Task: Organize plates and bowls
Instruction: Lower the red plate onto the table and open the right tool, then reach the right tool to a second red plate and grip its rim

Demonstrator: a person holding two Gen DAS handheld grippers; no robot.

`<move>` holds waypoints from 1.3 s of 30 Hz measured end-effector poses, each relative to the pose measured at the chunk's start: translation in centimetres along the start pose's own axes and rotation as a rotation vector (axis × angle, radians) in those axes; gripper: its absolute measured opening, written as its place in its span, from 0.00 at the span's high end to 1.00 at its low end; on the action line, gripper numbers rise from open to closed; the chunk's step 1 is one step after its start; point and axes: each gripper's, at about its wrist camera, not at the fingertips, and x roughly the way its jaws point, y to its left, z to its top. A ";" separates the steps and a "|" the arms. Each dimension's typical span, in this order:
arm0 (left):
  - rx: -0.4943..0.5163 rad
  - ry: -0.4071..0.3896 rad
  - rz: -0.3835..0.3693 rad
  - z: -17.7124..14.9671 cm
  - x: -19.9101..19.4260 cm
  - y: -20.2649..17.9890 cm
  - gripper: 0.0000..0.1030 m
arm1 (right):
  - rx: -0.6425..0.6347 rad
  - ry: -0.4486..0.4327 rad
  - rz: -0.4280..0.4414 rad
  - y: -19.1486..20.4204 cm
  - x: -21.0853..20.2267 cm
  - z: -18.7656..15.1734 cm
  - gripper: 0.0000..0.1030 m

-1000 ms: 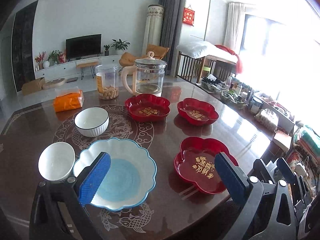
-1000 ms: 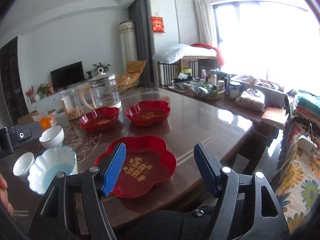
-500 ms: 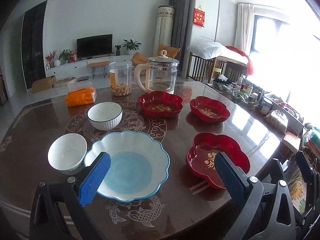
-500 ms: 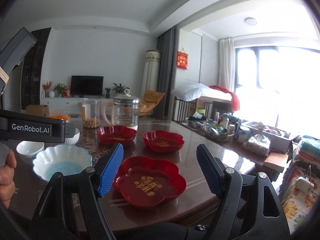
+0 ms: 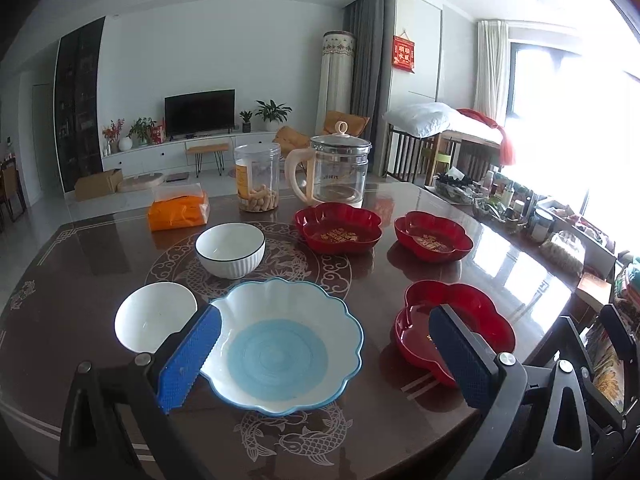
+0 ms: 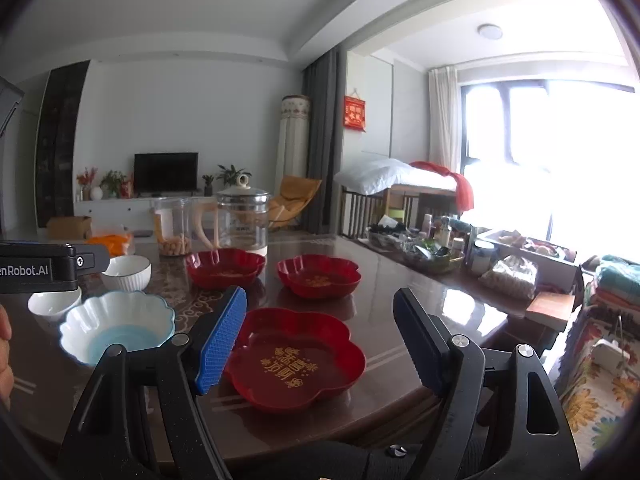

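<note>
Both views tilted up since a second ago, more room showing, table contents unmoved. Left gripper [image 5: 324, 354] wide open, empty, hovering over scalloped blue bowl [image 5: 280, 344]. Right gripper [image 6: 320, 338] wide open, empty, above near red plate [image 6: 294, 358]. Two more red plates [image 5: 338, 228] [image 5: 433, 236] further back, well apart; ribbed white bowl [image 5: 230, 249] mid-table, plain white bowl [image 5: 154, 316] just beside the blue one. Nothing stacked yet. Risks, judged: glossy rims slipping from a shallow pinch; near red plate close to table edge [image 6: 400, 396], nudge could push it off; glass kettle [image 5: 340, 174] right behind far plates.
</note>
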 end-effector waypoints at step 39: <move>-0.064 0.377 -0.376 9.9 7.3 -3.0 0.00 | 0.091 0.313 0.315 -6.2 7.1 8.4 0.23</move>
